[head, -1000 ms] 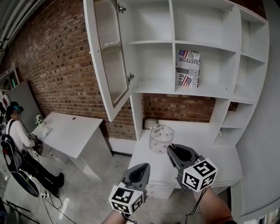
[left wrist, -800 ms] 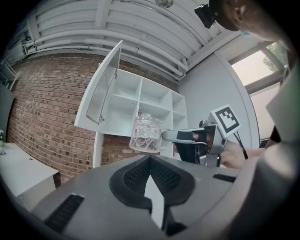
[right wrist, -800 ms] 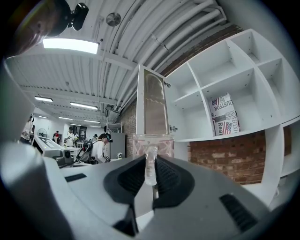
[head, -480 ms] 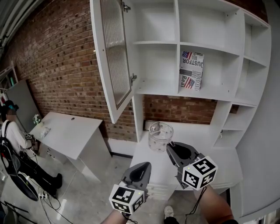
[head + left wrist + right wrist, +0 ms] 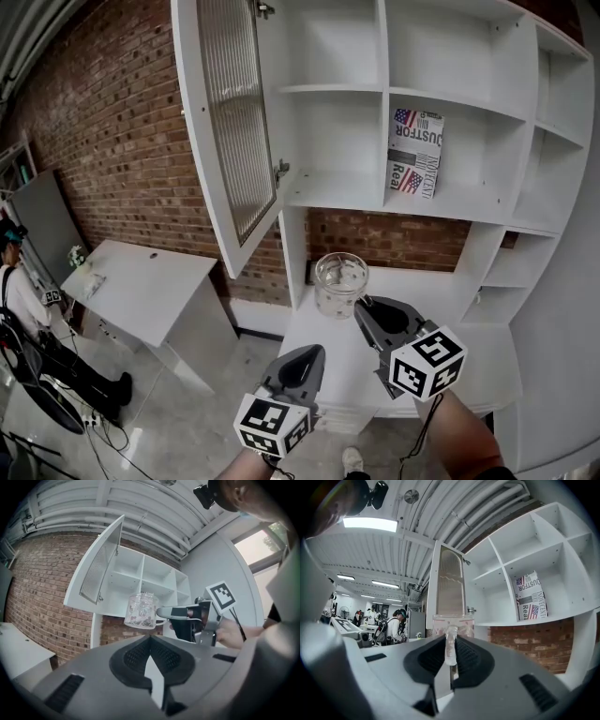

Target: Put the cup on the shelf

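Observation:
A clear glass cup with a printed pattern hangs in the air in front of the white shelf unit, below its lower boards. My right gripper is shut on the cup's handle; in the right gripper view the handle stands pinched between the jaws, with the cup body just beyond. My left gripper is lower and to the left, shut and holding nothing. From the left gripper view the cup and the right gripper show above my left gripper.
A book with a flag print stands in a middle compartment. The ribbed-glass cabinet door hangs open at the left. A white counter lies under the shelves. A white desk and a person are at far left.
The right gripper has carried the cup a little upward and toward the shelf. The left gripper has stayed low. The person at the left has drifted toward the frame's edge.

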The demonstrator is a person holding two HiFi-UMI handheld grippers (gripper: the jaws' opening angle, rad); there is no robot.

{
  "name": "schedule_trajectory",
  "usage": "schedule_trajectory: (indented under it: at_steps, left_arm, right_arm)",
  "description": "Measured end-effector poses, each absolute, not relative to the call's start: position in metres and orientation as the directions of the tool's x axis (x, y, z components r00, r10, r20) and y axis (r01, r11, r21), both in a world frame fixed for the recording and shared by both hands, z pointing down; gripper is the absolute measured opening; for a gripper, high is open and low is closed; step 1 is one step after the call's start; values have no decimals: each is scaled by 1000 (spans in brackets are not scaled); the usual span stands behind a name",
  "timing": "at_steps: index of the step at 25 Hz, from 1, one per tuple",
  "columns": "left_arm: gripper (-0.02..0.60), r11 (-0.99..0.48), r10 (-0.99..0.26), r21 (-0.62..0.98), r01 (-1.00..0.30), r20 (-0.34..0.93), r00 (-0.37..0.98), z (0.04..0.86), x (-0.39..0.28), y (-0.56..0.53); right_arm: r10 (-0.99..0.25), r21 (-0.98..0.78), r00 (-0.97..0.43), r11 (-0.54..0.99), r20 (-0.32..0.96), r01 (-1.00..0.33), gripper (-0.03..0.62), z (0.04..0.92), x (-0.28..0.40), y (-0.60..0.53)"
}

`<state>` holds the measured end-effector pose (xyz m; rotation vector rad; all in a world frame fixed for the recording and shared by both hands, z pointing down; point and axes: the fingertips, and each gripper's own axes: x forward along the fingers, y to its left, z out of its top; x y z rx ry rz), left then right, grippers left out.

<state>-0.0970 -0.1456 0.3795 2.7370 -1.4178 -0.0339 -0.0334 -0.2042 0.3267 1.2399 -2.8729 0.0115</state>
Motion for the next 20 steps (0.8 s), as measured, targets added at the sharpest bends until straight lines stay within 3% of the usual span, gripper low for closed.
schedule_trajectory:
  at_steps: [20]
  left_arm:
    - [5, -517, -856, 45, -855, -21, 516, 363, -38, -283]
  right_arm:
    - [-670, 12, -742, 742, -4, -670, 35, 304, 8, -350]
